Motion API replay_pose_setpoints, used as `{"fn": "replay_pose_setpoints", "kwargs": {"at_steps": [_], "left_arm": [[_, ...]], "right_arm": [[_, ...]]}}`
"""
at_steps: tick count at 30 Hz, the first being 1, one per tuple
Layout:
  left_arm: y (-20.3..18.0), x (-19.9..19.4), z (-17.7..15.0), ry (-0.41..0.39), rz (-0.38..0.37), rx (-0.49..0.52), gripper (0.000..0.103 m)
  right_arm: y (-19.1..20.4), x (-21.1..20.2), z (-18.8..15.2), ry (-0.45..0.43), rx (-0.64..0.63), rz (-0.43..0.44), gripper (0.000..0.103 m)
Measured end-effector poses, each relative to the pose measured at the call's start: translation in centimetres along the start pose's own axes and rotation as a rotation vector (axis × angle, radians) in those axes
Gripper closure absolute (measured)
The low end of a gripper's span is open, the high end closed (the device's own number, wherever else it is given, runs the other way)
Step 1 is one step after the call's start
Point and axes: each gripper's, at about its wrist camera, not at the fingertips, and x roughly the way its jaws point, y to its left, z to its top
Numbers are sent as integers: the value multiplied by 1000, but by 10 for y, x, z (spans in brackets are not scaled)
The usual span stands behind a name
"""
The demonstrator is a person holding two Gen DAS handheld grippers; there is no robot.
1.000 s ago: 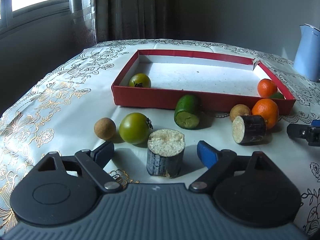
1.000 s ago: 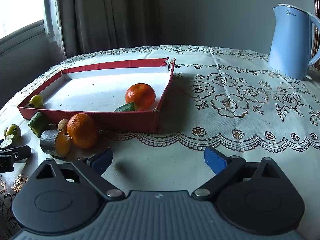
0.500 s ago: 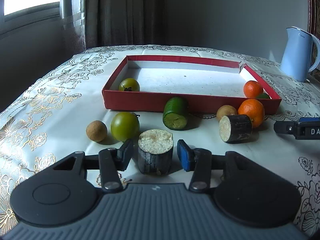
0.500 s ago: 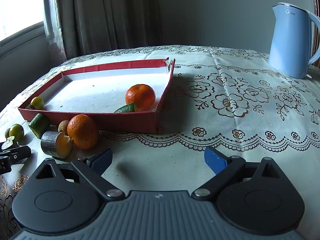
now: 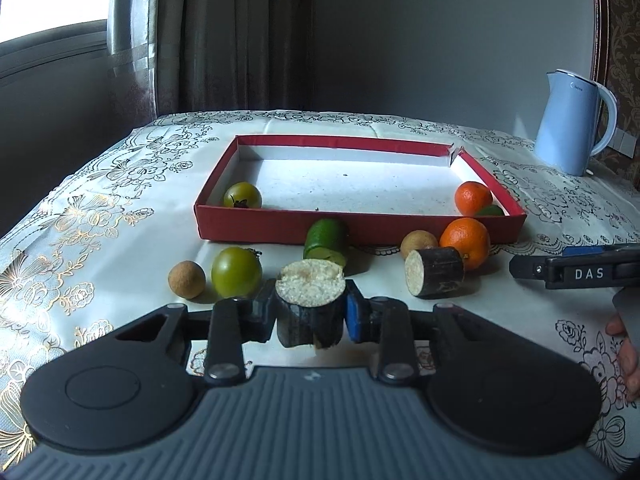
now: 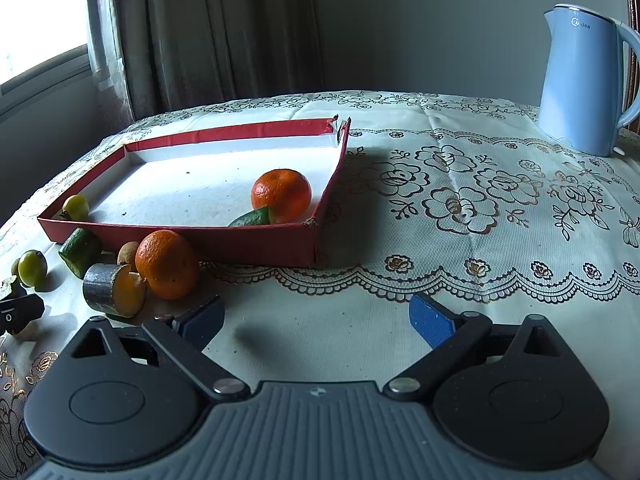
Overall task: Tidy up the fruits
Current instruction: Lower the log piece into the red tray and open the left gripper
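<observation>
Dark-barked and pale at its cut top, an upright sugarcane piece (image 5: 310, 306) stood between the pads of the left gripper (image 5: 310, 316), whose jaws were closing, both pads pressed against its sides. It sat on the embroidered tablecloth (image 5: 100, 216), in front of the red tray (image 5: 360, 226).

Just left of it lay a green tomato (image 5: 236, 271) and, further left, a brown longan (image 5: 186, 279). Behind it a cut green fruit piece (image 5: 326, 240) lay against the tray's front wall. To the right, a second sugarcane piece (image 5: 434, 271) lay on its side, touching an orange mandarin (image 5: 466, 242), with another longan (image 5: 418, 242) just behind.

Inside the tray were a small green tomato (image 5: 242, 195) at the near left corner, and a mandarin (image 6: 281, 195) with a green wedge (image 6: 252, 218) at the near right corner.

The right gripper (image 6: 316, 320) hovered over bare cloth with its jaws wide apart and nothing between them. A blue kettle (image 6: 584, 84) stood at the far right of the table.
</observation>
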Motion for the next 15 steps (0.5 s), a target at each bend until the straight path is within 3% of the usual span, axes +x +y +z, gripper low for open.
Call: {"fn": "replay_pose_setpoints", "kwargs": {"at_steps": [7, 15], "left_arm": [[1, 27, 50, -48, 28, 26, 73], [18, 91, 71, 42, 41, -47, 73]], "right_arm": [[-1, 0, 0, -2, 6, 6, 3], [-2, -1, 0, -2, 14, 18, 1]]}}
